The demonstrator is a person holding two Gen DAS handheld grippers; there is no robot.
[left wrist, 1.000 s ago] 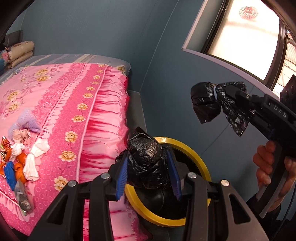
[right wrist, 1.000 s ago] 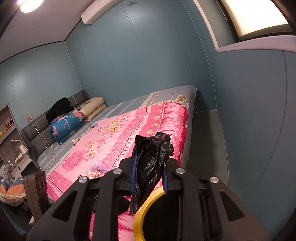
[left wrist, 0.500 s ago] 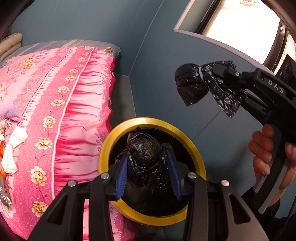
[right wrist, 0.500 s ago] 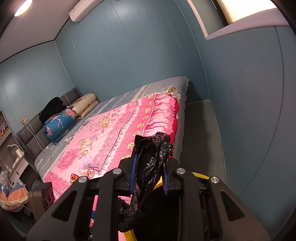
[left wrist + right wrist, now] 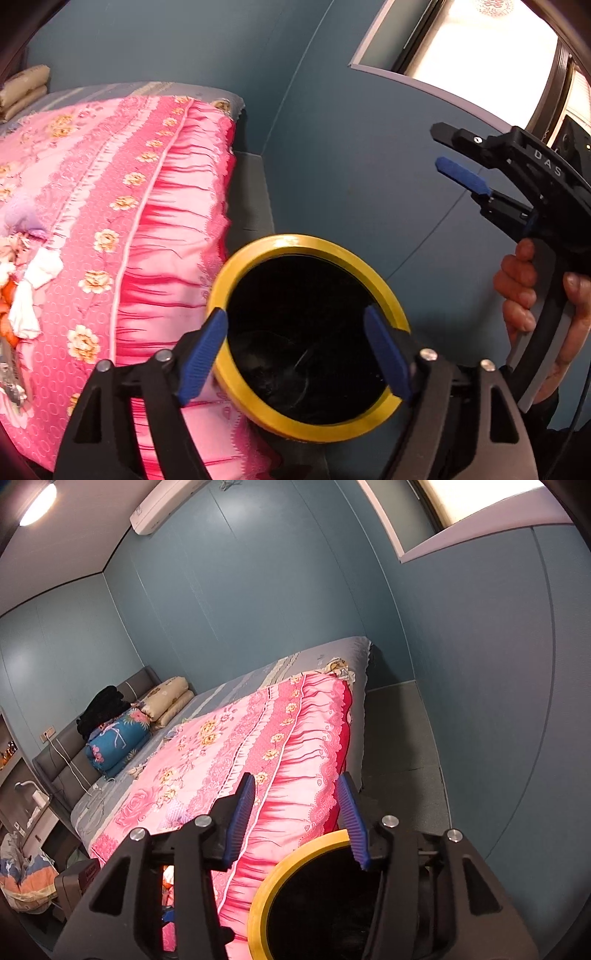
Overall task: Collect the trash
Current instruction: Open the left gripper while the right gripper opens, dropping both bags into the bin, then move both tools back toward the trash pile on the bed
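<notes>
Both grippers have let go of their black bags since a second ago. The left gripper [image 5: 295, 354] then clamped a crumpled black bundle between its blue pads; its jaws are now opening wide with nothing between them, and they straddle the yellow rim of the bin [image 5: 280, 243], whose dark inside fills the gap. Something dark and glossy lies in the bottom of the bin, but whether it is the dropped bundle or the liner cannot be told. The right gripper [image 5: 297, 818] held a twisted strip of black bag a second ago; its jaws too are opening, to a middling gap, with nothing in them. In the left wrist view that gripper [image 5: 452, 157] hangs above and to the right of the bin, gripped by a hand [image 5: 535, 310], and the tied bag that dangled from its tip half a second ago is gone. The bin has also come closer to the middle of both views than before. More trash [image 5: 18, 280], white, orange and foil scraps, lies on the pink bed cover [image 5: 129, 221] at the left edge, well apart from the bin.
</notes>
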